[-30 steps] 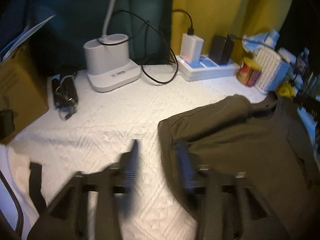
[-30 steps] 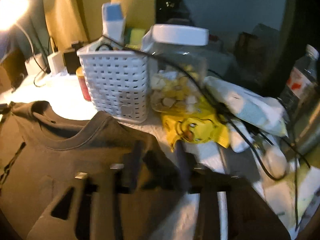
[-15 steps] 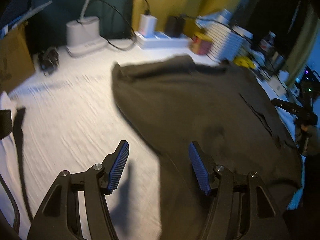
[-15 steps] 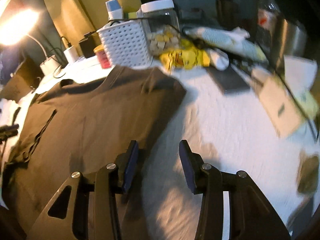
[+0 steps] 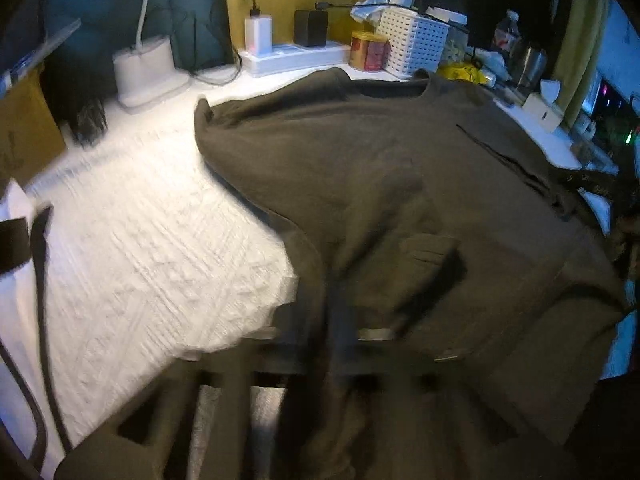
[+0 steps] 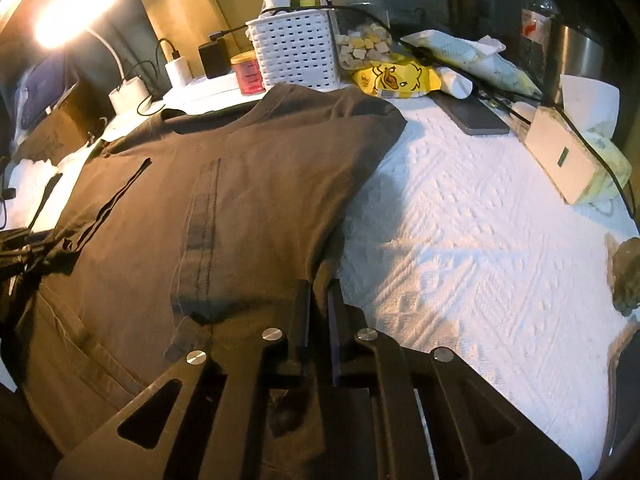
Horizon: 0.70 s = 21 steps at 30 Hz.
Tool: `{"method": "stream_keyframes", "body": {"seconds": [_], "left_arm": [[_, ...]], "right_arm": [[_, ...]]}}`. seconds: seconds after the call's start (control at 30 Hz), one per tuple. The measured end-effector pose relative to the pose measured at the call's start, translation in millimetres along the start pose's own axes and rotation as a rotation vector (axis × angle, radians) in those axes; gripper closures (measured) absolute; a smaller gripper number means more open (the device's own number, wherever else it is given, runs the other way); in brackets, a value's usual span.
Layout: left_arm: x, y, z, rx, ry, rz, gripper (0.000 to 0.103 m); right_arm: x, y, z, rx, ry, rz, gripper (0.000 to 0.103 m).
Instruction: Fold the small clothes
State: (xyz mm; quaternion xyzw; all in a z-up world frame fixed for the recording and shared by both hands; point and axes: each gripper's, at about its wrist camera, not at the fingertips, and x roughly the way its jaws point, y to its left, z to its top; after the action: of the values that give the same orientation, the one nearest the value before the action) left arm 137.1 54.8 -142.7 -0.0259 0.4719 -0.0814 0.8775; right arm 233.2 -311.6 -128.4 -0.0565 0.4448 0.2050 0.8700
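Dark olive T-shirt [image 6: 224,184] lies spread flat on the white textured cover [image 6: 472,240] of the table, collar toward the clutter at the far edge.

Right gripper [image 6: 320,308]: jaws have just been closing and now stand pressed together, pinching a fold of the shirt's side edge below the sleeve. Cloth bunches up between the two pads.

Left gripper [image 5: 340,320]: jaws have just been closing too. In the left wrist view they are badly motion-blurred and merge with the dark cloth; they read as drawn together on the shirt's opposite side edge, with the fabric gathered over them.

Hard to make out: left fingers, the shirt's lower hem (cut off by both frames' bottom edges), and a dark object at the far right edge of the right wrist view.

Along the far edge: white slotted basket [image 6: 296,56], red tin [image 6: 249,74], lidded jar [image 6: 360,36], yellow packet with a duck picture [image 6: 396,76], white power strip [image 5: 296,54]. No lettering is legible on any of them.
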Motion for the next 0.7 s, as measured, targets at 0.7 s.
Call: {"method": "stream_keyframes", "body": {"seconds": [0.7], "left_arm": [[-16.5, 6.1, -20.0, -0.014, 0.008, 0.074, 0.094]], "right_arm": [[-18.7, -8.1, -17.7, 0.047, -0.025, -0.042, 0.096]]}}
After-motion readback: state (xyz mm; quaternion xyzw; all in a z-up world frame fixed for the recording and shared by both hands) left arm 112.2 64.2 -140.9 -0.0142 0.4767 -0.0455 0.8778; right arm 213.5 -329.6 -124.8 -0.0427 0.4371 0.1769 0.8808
